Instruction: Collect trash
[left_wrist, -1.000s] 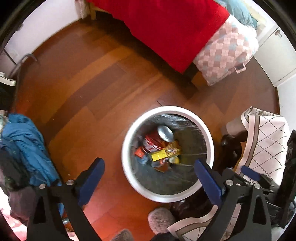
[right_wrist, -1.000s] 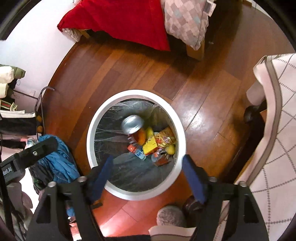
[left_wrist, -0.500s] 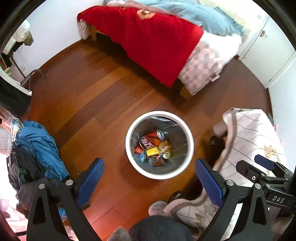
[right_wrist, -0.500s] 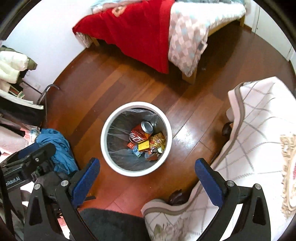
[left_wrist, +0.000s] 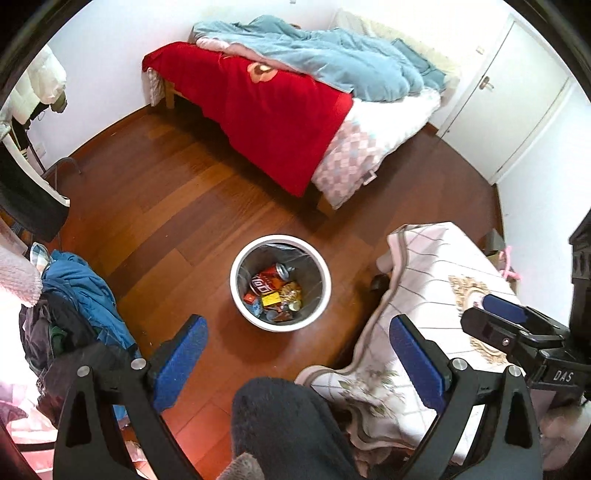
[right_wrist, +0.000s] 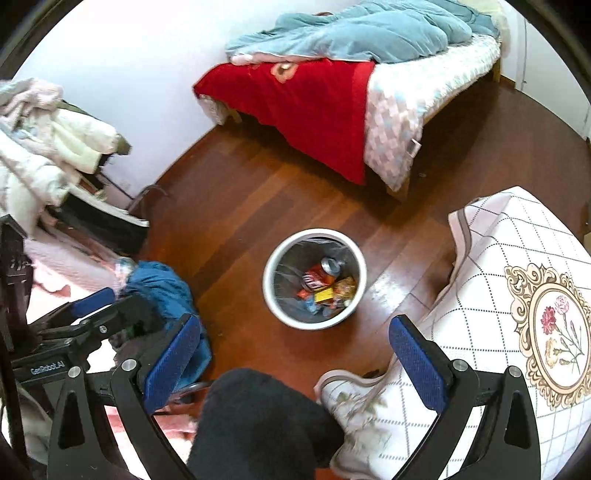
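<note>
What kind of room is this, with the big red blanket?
Most likely a bedroom. A wooden bed with a red blanket and a rumpled blue quilt stands on the reddish wood floor, and clothes are heaped on a rack by the wall.

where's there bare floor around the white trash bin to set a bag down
The wood floor lies bare between the trash bin and the bed, and on the bin's left up to the blue clothes pile. Right of the bin it is crowded: the draped quilted cloth stands close by.
</note>
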